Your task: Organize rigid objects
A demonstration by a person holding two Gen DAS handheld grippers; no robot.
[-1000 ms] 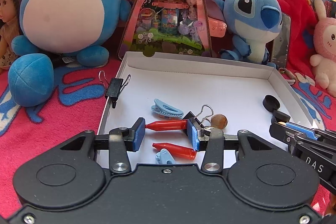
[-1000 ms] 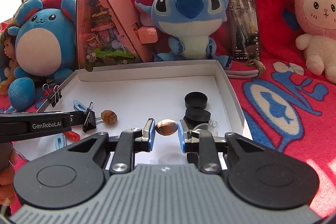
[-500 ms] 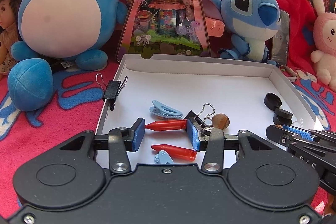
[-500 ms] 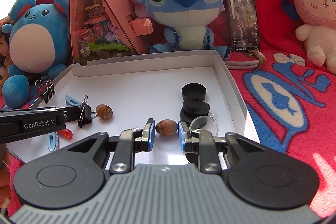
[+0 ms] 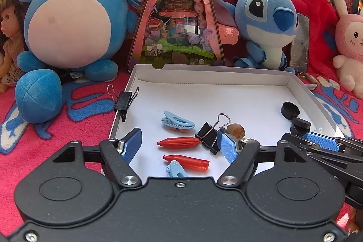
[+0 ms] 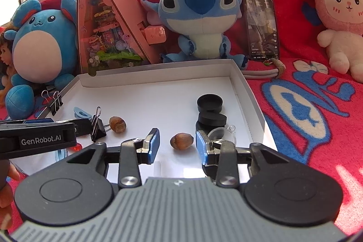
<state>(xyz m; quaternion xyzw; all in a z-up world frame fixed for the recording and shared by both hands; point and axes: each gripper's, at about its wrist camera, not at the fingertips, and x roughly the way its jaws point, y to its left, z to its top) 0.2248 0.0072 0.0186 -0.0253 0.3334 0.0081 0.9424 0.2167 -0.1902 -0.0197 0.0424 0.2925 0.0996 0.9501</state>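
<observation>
White tray (image 5: 301,92) on red blanket (image 6: 317,110). Left hand-held gripper (image 5: 179,146) released, jaws just opened, upper red cone (image 5: 179,141) lying free between them near tray's front-left corner. Right hand-held gripper (image 6: 178,146) released, jaws just opened, acorn (image 6: 182,140) loose between, near front edge.

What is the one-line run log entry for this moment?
left tool: just opened, red cone released | right tool: just opened, acorn released in white tray
</observation>
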